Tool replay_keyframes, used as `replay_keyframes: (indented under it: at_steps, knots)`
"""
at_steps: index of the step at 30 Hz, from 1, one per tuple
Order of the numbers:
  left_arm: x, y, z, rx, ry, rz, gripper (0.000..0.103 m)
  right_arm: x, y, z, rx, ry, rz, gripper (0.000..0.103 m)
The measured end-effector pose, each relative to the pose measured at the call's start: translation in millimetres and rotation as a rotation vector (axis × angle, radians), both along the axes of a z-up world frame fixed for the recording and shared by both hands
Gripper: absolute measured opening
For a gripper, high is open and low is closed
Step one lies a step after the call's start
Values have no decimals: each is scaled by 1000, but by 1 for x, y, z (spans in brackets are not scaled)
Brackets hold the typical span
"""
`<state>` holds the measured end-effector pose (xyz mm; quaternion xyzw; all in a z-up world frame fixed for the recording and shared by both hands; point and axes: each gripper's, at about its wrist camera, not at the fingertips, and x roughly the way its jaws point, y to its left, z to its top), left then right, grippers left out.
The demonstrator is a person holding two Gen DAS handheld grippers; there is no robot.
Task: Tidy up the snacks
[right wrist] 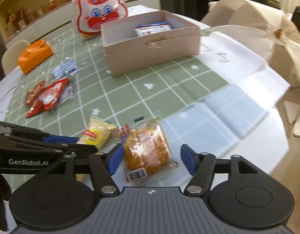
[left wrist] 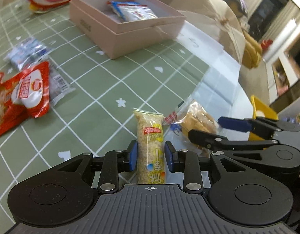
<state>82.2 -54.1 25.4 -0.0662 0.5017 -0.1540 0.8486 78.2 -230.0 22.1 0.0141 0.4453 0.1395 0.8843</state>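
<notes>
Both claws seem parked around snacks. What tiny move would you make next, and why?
Probably close the left gripper: its blue pads flank the rice bar with small gaps, so it isn't held yet, and the pink box waits beyond.

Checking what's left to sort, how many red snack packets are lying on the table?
2 that I can tell: one red packet atop a clear wrapper, another red packet just left of it. More may be hidden underneath.
</notes>
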Motion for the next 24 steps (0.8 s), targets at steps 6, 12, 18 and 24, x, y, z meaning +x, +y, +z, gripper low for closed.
replay_keyframes:
  at_steps: [6,12,18,24]
  knots:
    - [-6,-4,0,22,-6,-8,34,-7,-2,2,-22,-7,-5,69]
    - [-12,-5,1,30,-14,-6,36,-13,-3,0,-26,-18,-6,70]
    - [-13,5,2,52,-17,15,38,-22,-4,1,75,13,34,70]
    - [-16,-3,2,100,-32,-17,36,-27,1,0,40,-49,8,70]
